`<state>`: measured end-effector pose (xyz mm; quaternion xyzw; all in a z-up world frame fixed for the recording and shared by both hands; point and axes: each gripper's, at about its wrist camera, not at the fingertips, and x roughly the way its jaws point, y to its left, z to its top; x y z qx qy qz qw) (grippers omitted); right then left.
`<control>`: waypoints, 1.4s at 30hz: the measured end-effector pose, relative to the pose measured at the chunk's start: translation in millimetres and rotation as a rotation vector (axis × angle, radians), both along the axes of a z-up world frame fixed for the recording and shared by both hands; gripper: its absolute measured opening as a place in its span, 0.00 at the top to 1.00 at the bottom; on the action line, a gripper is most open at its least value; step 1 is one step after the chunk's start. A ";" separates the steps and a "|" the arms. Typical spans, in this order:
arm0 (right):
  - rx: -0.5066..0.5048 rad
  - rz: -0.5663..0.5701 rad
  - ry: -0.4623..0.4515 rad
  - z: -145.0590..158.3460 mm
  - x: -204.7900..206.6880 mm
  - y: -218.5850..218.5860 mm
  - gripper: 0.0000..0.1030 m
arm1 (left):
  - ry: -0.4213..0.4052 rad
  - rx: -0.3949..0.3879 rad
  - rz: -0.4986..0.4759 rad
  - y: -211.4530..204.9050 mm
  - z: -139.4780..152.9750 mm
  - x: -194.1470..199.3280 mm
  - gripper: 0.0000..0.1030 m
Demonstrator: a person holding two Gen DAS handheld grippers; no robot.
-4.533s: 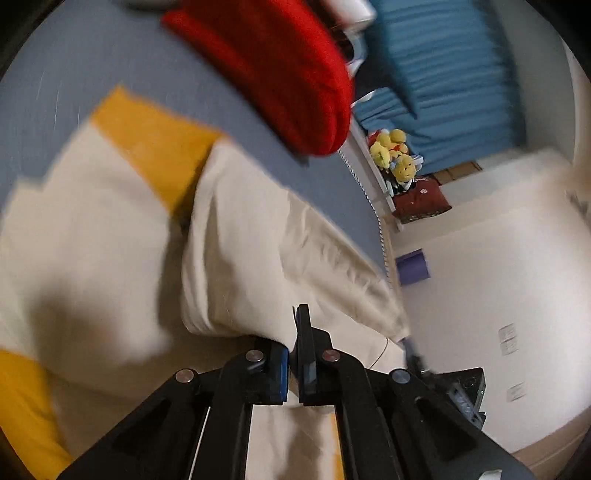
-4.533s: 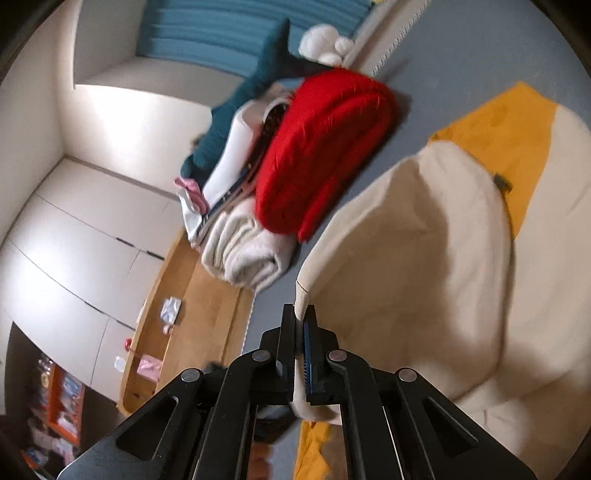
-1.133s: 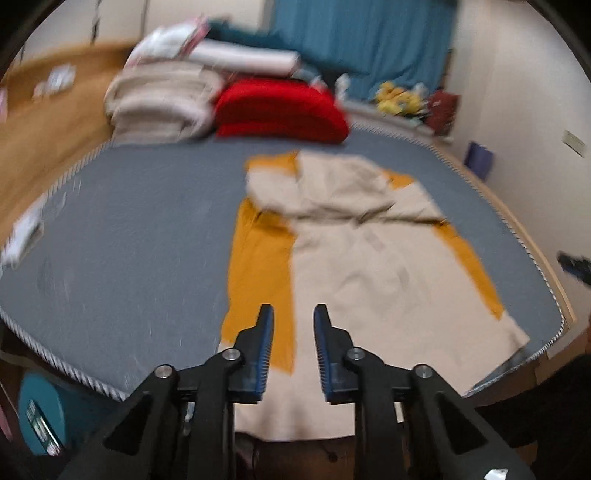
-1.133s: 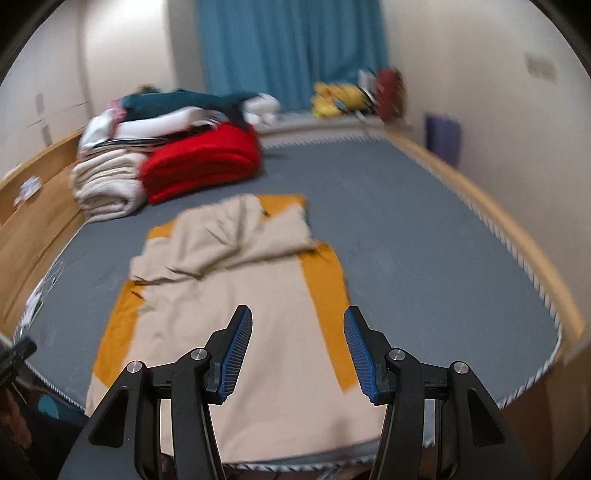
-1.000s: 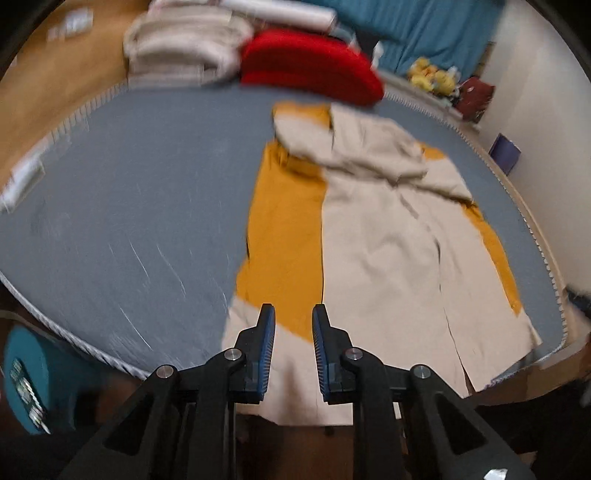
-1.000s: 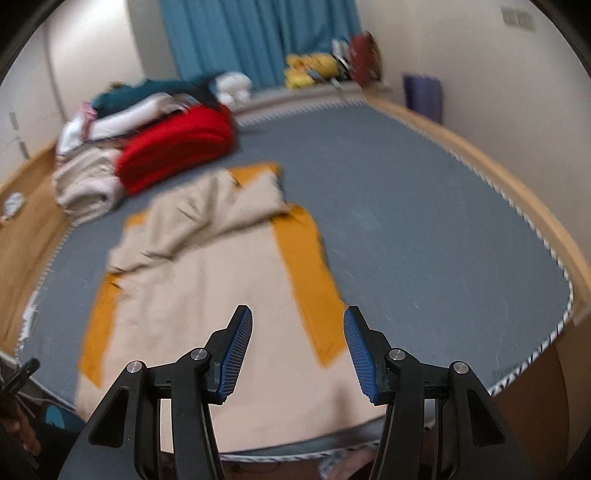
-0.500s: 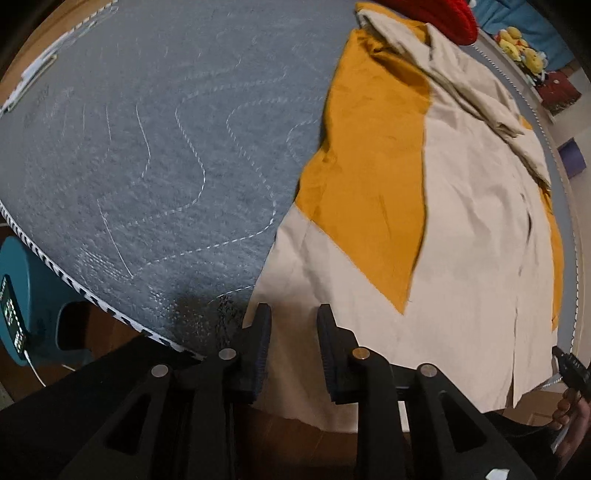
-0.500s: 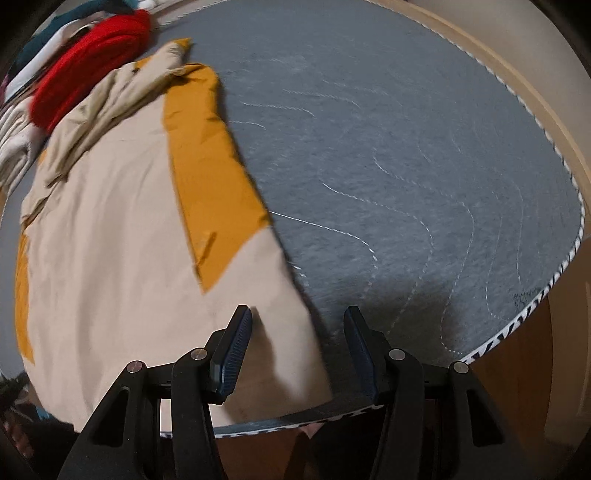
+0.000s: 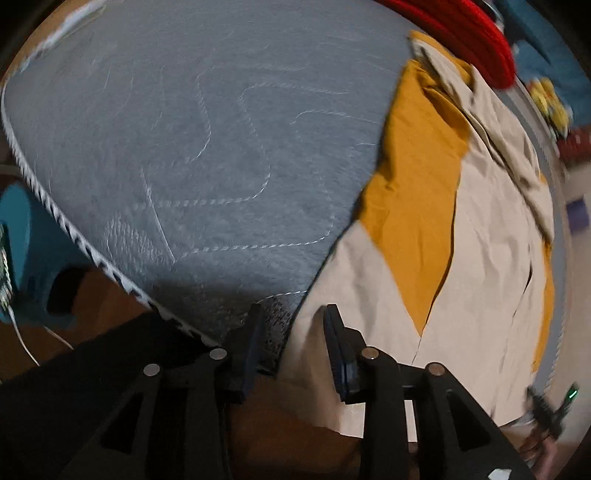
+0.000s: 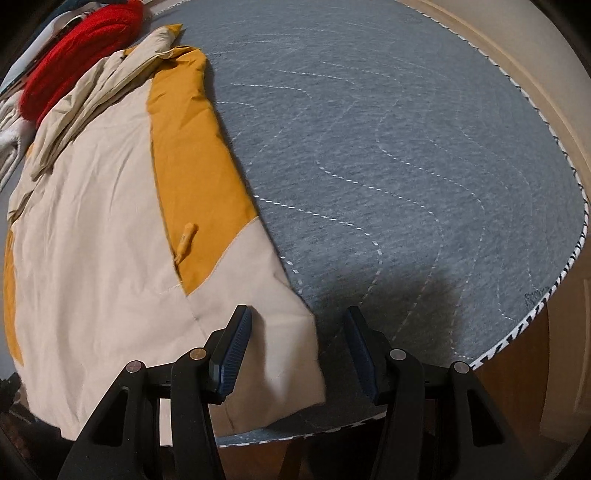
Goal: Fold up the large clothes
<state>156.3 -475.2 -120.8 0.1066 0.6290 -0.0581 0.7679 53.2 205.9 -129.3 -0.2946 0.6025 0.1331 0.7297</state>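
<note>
A large beige and mustard garment lies spread flat on a grey quilted mattress, its top part folded down over the body. My left gripper points down over the garment's near left hem corner. Its jaws are opening, and the beige corner lies between them with the pads off the cloth. My right gripper stands open over the near right hem corner. That corner also lies between the fingers, untouched. The hem hangs slightly over the mattress edge.
A red blanket and stacked folded bedding lie at the far end. Yellow plush toys sit beyond them. A teal object stands on the floor to the left. The wooden bed frame rims the mattress at the right.
Both grippers have dropped from a raised view of the whole bed to just above the garment's near hem corners. The left jaws have spread wider; the right jaws have kept their gap.
</note>
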 end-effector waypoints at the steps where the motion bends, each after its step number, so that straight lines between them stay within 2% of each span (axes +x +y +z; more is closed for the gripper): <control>1: 0.022 0.007 0.001 -0.8 -1.1 1.0 0.48 | 0.000 -0.007 -0.011 -1.1 -0.8 0.9 0.69; 5: 0.074 0.033 0.005 -0.9 0.5 7.3 0.47 | -0.018 -0.062 -0.096 -19.1 -1.3 9.9 0.66; 8: 0.086 0.031 0.007 -2.2 0.3 8.2 0.46 | -0.012 -0.014 -0.142 -30.6 -1.3 14.8 0.67; 10: 0.086 0.034 0.006 -3.8 -1.1 9.2 0.46 | -0.009 0.006 -0.137 -29.9 -1.5 15.3 0.79; 11: 0.082 0.033 0.002 -3.8 -1.8 9.6 0.46 | -0.002 0.019 -0.133 -28.2 -1.9 13.6 0.90; 12: 0.071 0.032 0.001 -4.1 0.5 8.8 0.50 | -0.007 0.012 -0.127 -25.9 -1.5 10.6 0.93; 14: 0.053 0.027 -0.008 -2.6 -0.5 7.7 0.72 | -0.025 0.006 -0.136 -26.6 1.6 9.9 0.96; 15: 0.077 0.021 -0.013 -1.7 -0.6 5.3 0.90 | -0.042 0.021 -0.153 -29.6 6.9 9.4 0.97; 16: 0.108 0.007 -0.022 0.7 -2.0 3.8 0.91 | -0.055 0.026 -0.164 -32.1 10.8 10.0 0.97; 20: 0.121 0.008 -0.073 19.9 -9.1 6.0 0.95 | -0.132 0.027 -0.201 -41.5 41.2 10.6 0.98; 24: 0.191 0.021 -0.182 71.3 -21.0 4.7 0.96 | -0.259 0.025 -0.279 -48.5 98.1 6.5 0.99; 31: 0.283 0.087 -0.333 160.9 -46.0 8.6 0.97 | -0.392 0.017 -0.410 -53.6 174.2 -18.3 0.99; 35: 0.292 0.130 -0.392 201.6 -69.0 9.4 0.97 | -0.428 -0.010 -0.465 -53.3 204.7 -45.8 0.99; 42: 0.328 0.179 -0.468 273.8 -146.9 -5.9 0.97 | -0.445 -0.056 -0.492 -35.3 256.2 -111.0 0.99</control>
